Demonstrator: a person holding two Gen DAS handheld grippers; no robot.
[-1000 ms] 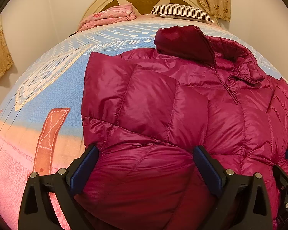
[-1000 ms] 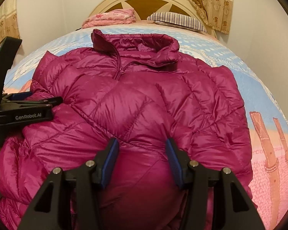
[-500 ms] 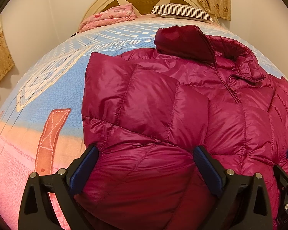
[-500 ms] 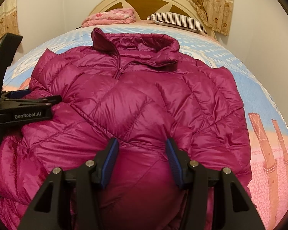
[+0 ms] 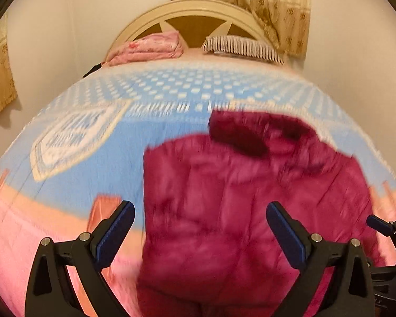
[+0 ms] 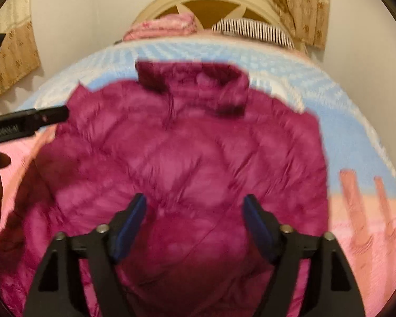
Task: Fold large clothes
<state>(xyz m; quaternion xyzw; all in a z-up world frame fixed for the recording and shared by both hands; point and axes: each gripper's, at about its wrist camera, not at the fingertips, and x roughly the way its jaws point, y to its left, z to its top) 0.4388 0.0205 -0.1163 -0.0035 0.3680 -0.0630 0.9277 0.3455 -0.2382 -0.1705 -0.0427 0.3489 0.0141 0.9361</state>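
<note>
Although both views are smeared by motion, the layout reads clearly enough: one magenta down jacket (image 6: 187, 163) lies flat on the bed (image 5: 97, 142), collar toward the headboard (image 5: 198, 10) and hem toward the person, so its long axis runs from headboard to foot. The right gripper (image 6: 195, 216) sits over the jacket's lower middle, its jaws opening, with padding showing between them but apparently not pinched. The left gripper (image 5: 200, 227) hangs over the edge of the jacket farther from the curtain (image 5: 277, 5), jaws spread wide and holding nothing. Both grippers are on the hem side, away from the headboard; the right looks more centred on the cloth. By count: one jacket, two grippers, one pink folded quilt (image 5: 150, 47) and one striped pillow (image 5: 245, 47) against the headboard.
</note>
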